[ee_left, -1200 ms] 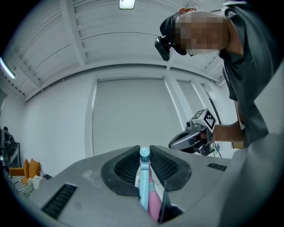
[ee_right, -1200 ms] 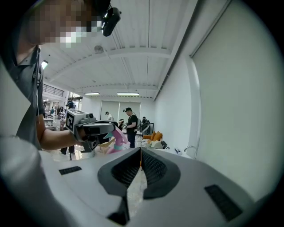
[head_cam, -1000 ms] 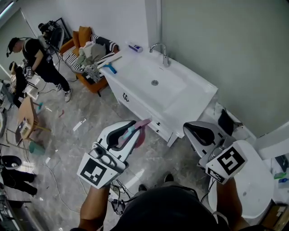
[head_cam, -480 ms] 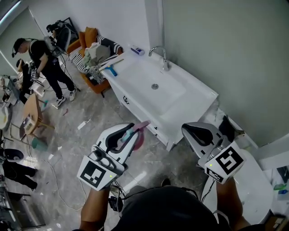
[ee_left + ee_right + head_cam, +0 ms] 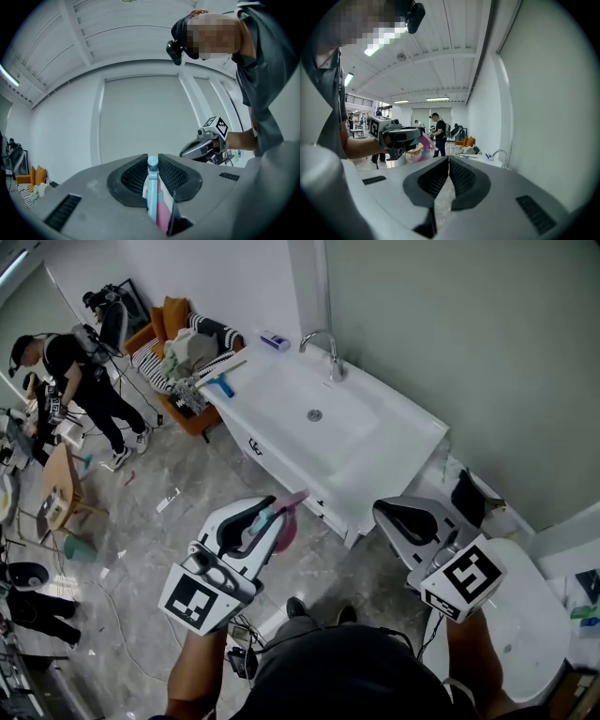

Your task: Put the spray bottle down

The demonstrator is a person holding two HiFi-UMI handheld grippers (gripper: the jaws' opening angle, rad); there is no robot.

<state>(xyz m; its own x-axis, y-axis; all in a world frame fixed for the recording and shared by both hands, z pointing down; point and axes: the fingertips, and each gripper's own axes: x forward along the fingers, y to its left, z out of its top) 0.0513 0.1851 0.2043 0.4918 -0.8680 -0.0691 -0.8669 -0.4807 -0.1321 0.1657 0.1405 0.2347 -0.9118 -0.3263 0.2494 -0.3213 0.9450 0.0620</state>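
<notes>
The left gripper (image 5: 272, 515) is clenched on the spray bottle (image 5: 287, 521), which has a pink body and a pale blue head. It holds the bottle in the air above the grey floor (image 5: 169, 531), just in front of the sink (image 5: 403, 442) and near its front edge without touching it. In the left gripper view, the blue nozzle stands up between the two black pads (image 5: 133, 178), pinched from both sides.

The right gripper (image 5: 389, 512) hovers by the sink's front right corner. Its jaws are pressed together and nothing is between them.

A faucet (image 5: 328, 351) rises from the sink's back rim, and a blue item (image 5: 222, 385) lies on its left end. Beyond that end sits an orange chair (image 5: 173, 320) heaped with clothes. A person (image 5: 80, 381) stands farther out from the sink on the same side.
</notes>
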